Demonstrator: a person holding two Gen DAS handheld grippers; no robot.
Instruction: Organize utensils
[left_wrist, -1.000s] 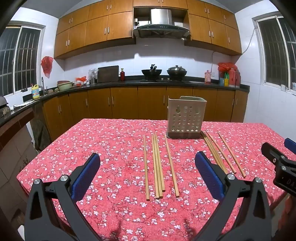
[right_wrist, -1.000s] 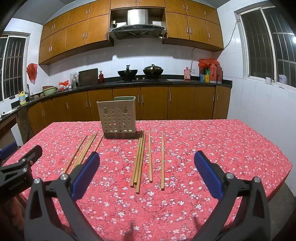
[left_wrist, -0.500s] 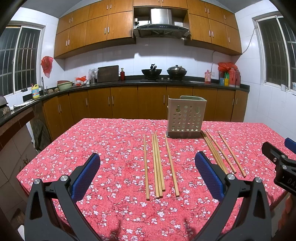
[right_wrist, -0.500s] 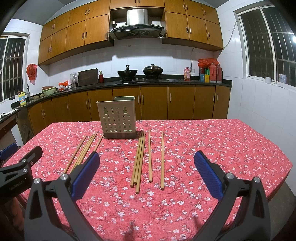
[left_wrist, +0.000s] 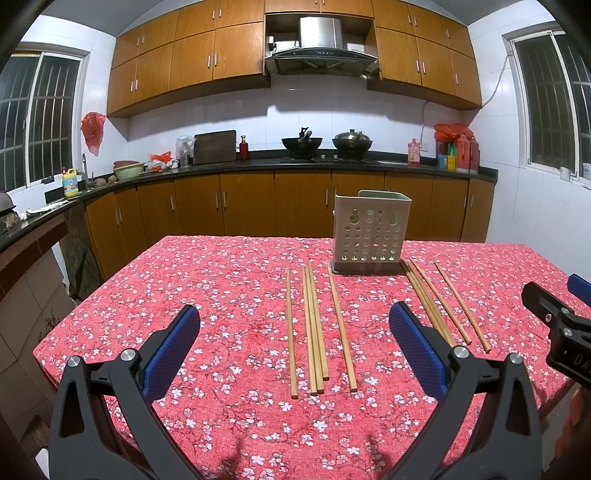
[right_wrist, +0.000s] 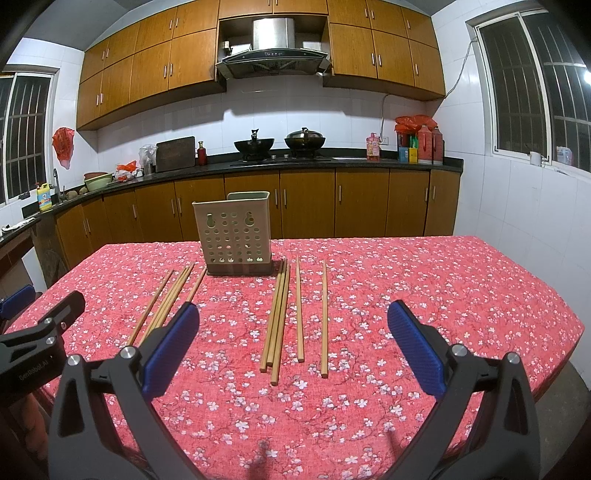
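Observation:
A beige perforated utensil holder (left_wrist: 371, 236) stands upright on the far middle of a table with a red floral cloth (left_wrist: 229, 295); it also shows in the right wrist view (right_wrist: 236, 236). Two groups of wooden chopsticks lie flat in front of it: a left group (left_wrist: 314, 328) (right_wrist: 168, 299) and a right group (left_wrist: 439, 302) (right_wrist: 291, 314). My left gripper (left_wrist: 293, 354) is open and empty, above the near edge, facing the left group. My right gripper (right_wrist: 291, 352) is open and empty, facing the right group.
The other gripper shows at each view's edge: the right one (left_wrist: 557, 325), the left one (right_wrist: 37, 332). Kitchen counters and cabinets (left_wrist: 295, 199) run behind the table with woks (left_wrist: 302, 142) and bottles. Table edges drop off left and right.

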